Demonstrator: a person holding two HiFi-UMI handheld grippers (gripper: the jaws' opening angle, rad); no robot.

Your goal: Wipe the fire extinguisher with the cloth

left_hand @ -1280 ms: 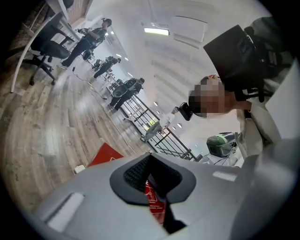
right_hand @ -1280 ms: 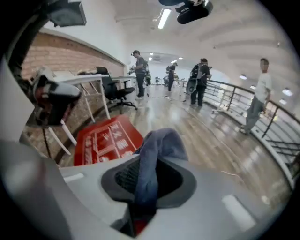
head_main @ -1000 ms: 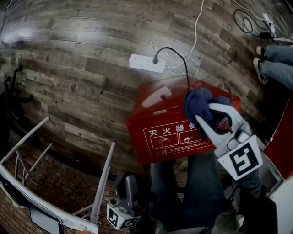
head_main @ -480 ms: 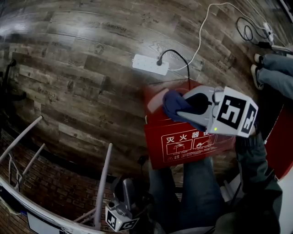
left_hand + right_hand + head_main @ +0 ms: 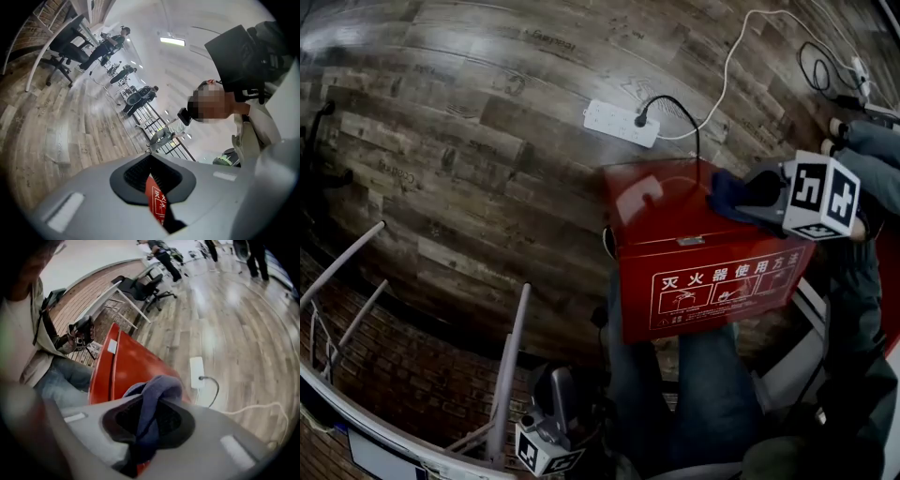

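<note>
Left gripper [image 5: 556, 375] sits nearest, low beside the person's legs [image 5: 712, 384] and well apart from the work. Its jaws are drawn together save for a thin slit. A strip of red with white print shows in that slit. It is judged to be the printed front of the box seen beyond the jaws, not a thing held.

The fire extinguisher box [image 5: 675, 225] stands just ahead of the knees, printed front toward the person and top face up. The right gripper [image 5: 741, 195] is over the right rear of that top face, its jaws clamped on the cloth [image 5: 157, 392]. A dark blue wad bulges out ahead of the tips.

Handling, as judged:
- The box looks like painted sheet metal, so rigid, glossy and slick. It is probably heavy enough to stay put under a light wipe. If it needs steadying, brace a side wall or the top edge.
- The cloth is soft and limp. Grip it deep in the fold, leaving enough proud of the tips to keep them off the paint.

Beyond the box, a power strip [image 5: 622, 123] lies on the wooden floor [image 5: 469, 112].

Not determinable:
- Whether the cloth touches the lid.
- Whether the pale patch on the lid is glare or a handle.
- What the box holds.
- The box's rear and right side, which are hidden.
</note>
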